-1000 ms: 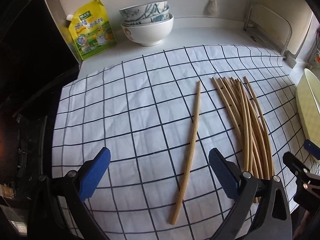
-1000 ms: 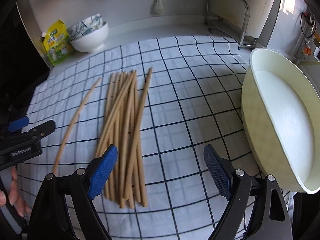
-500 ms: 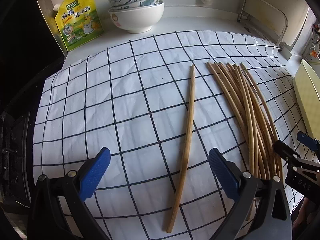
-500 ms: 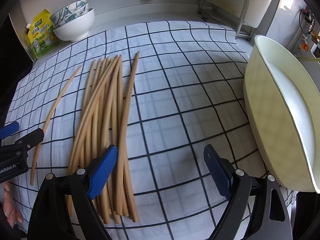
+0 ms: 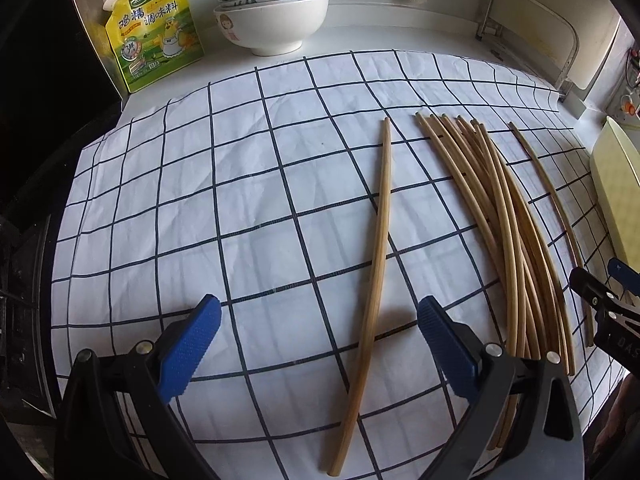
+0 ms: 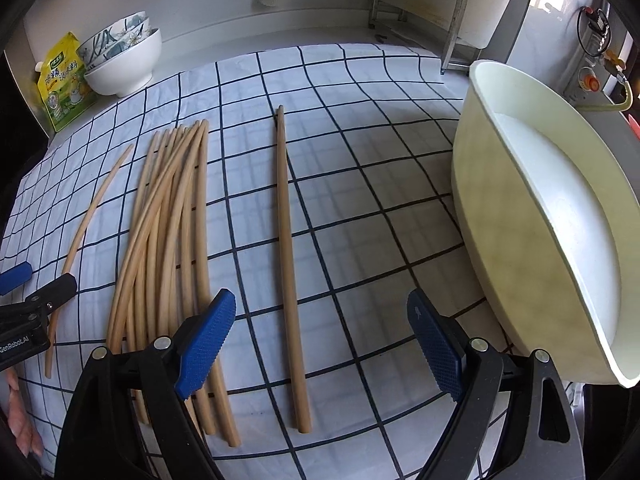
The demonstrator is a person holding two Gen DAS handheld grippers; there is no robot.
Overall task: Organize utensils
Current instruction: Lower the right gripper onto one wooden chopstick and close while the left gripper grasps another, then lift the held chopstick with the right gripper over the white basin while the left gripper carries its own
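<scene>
Bamboo chopsticks lie on a checked cloth [image 5: 248,200] in three groups: a bundle [image 6: 168,216] in the middle, one stray stick [image 5: 378,248] to its left and another single stick [image 6: 289,264] to its right, near the cream basin [image 6: 520,216]. The left claw [image 5: 318,332] hovers low with its jaws wide and nothing between the pads; the stray stick runs through the gap, nearer the right pad [image 5: 444,348]. The right claw [image 6: 320,336] is likewise wide and empty, straddling the other single stick, which sits roughly centred between its pads. Judgement: the step in hand appears to be picking up the loose sticks to gather them with the bundle. To do it well, each claw should descend squarely until the pads reach the cloth on either side of the stick, closing at the thick end or mid-length, not at the tip. The left claw would benefit from shifting right to centre the stick first. Risk: thin round sticks may roll or pivot under an off-centre pinch; the right claw's left pad [image 6: 206,338] stands just beside the bundle and could snag it
</scene>
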